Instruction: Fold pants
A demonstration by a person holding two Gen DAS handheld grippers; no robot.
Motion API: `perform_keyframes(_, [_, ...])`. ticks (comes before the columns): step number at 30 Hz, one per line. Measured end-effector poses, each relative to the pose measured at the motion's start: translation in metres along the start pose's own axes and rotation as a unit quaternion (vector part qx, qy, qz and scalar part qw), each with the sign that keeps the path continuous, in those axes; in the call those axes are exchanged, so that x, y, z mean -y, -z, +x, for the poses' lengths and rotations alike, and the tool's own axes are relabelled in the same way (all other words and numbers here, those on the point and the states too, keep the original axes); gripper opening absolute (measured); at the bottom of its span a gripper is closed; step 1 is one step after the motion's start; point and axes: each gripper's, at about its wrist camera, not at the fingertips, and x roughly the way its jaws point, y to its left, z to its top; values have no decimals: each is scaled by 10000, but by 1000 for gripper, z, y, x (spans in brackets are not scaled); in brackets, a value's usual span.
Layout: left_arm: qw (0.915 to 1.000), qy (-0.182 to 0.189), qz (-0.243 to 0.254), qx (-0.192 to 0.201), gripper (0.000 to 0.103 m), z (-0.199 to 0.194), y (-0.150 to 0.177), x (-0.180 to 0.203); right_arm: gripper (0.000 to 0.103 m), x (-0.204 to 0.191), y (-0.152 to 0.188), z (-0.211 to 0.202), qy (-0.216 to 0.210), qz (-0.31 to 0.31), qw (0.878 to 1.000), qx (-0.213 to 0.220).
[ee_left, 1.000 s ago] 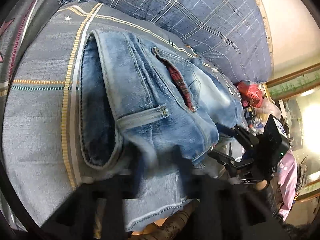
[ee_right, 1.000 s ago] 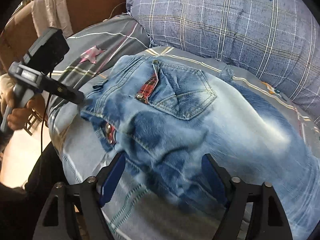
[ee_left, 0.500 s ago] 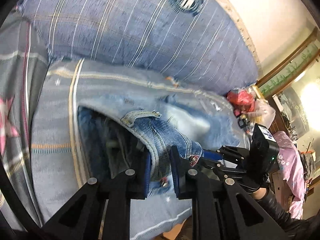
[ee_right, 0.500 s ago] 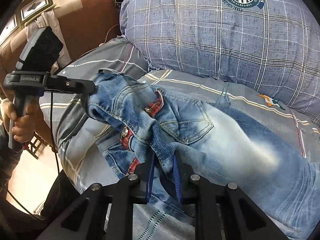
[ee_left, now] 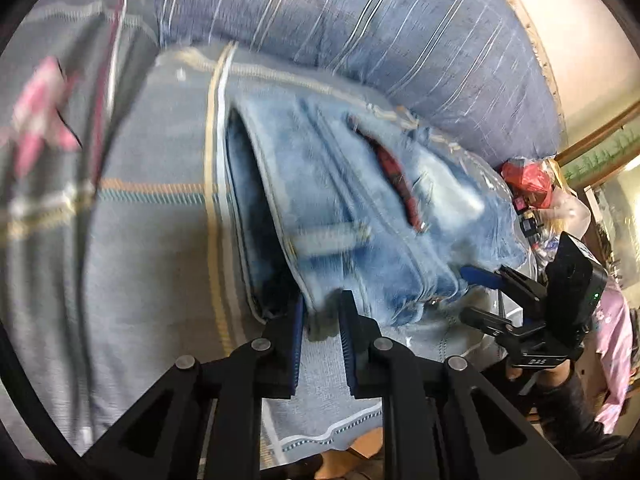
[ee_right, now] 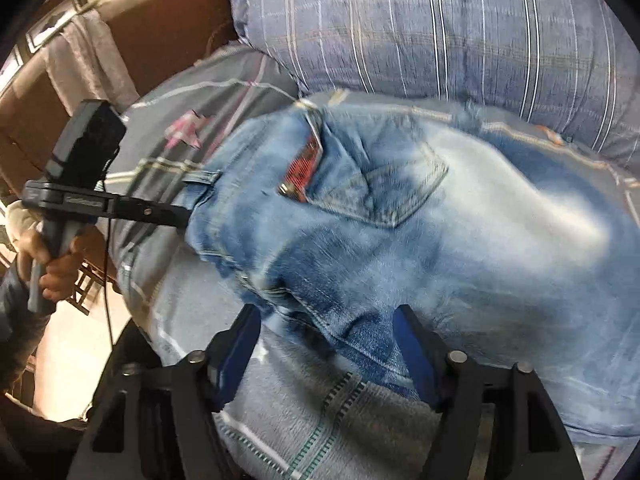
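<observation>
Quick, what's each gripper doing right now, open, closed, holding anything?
Left gripper: shut on the jeans waistband edge.
Right gripper: jaws opening, denim between them but not pinched.

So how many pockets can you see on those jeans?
1: a back pocket with red plaid lining, on the upper face of the jeans. Others may be hidden underneath.

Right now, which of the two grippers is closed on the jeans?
The left gripper: it pinches the jeans at the waistband. The right gripper is opening.
</observation>
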Motion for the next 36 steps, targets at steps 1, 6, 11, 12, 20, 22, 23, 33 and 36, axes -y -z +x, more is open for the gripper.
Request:
perform_keyframes(1, [9999, -49, 64, 80, 17, -6, -2, 2, 72, 0, -1, -5, -34, 15, 10000, 38])
perform_keyframes(6, [9983, -95, 365, 448, 18, -27, -15, 22, 72, 7, -9, -27, -195, 368, 9981, 449])
perform_keyframes(11, [9971, -118, 666, 341, 18, -5, -20, 41, 72, 18, -17, -17, 65, 699, 9961, 537])
perform_keyframes(12, [9967, -172, 733, 294, 18, 4, -18, 45, 72, 21, -16, -12, 92, 794, 9956, 498])
perform_keyframes(20, [9787, -1203, 1658, 142, 18, 71, 15, 56, 72, 40, 5, 13, 194, 993, 9945, 287])
perform_keyframes(22, [9708, -1422, 1928, 128, 18, 72, 16, 65, 72, 39, 2, 12, 208, 991, 9946, 215])
perform_keyframes(23, [9672, -1511, 2040, 113, 18, 72, 15, 70, 72, 39, -1, 10, 206, 1017, 9945, 167])
perform_keyframes(33, [9785, -1031, 1732, 443, 27, 39, -9, 71, 72, 53, -10, -18, 384, 1295, 9896, 501])
perform_keyframes(36, [9845, -730, 1537, 429, 48, 44, -10, 65, 72, 60, -4, -17, 418, 1409, 9882, 437])
